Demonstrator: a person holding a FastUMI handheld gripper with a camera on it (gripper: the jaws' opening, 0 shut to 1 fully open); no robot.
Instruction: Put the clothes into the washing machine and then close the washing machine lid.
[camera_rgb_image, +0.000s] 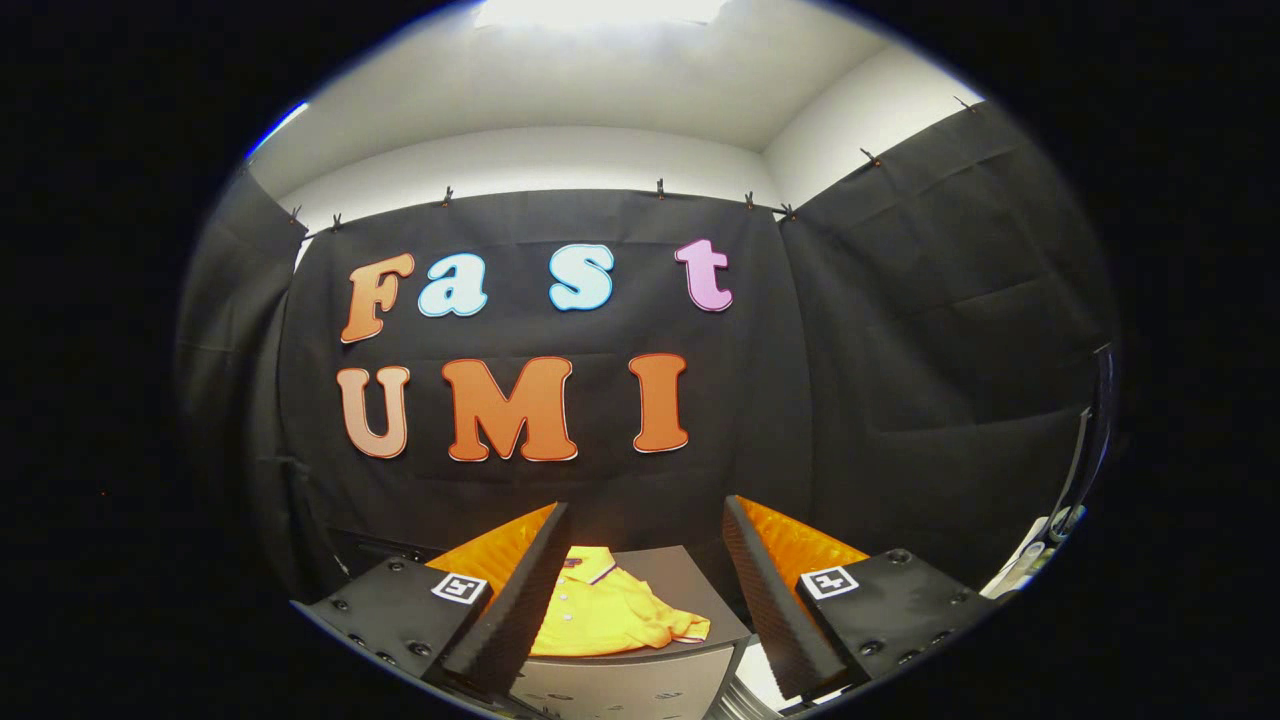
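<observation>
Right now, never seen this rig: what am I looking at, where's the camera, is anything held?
This is a handheld two-finger gripper, carried by a person; there is no robot arm. The camera rides on the gripper and looks forward along its fingers, so the two dark wedge-shaped fingers with orange backing rise from the bottom of the round fisheye picture. The jaws stand wide open and hold nothing.

Between and just beyond the fingers lies a yellow polo shirt, crumpled on a dark flat surface with a grey front below it. It may be the washing machine's top, but that cannot be told from here. The shirt lies untouched. Behind everything hangs the booth's black cloth wall, with a white ceiling above.
</observation>
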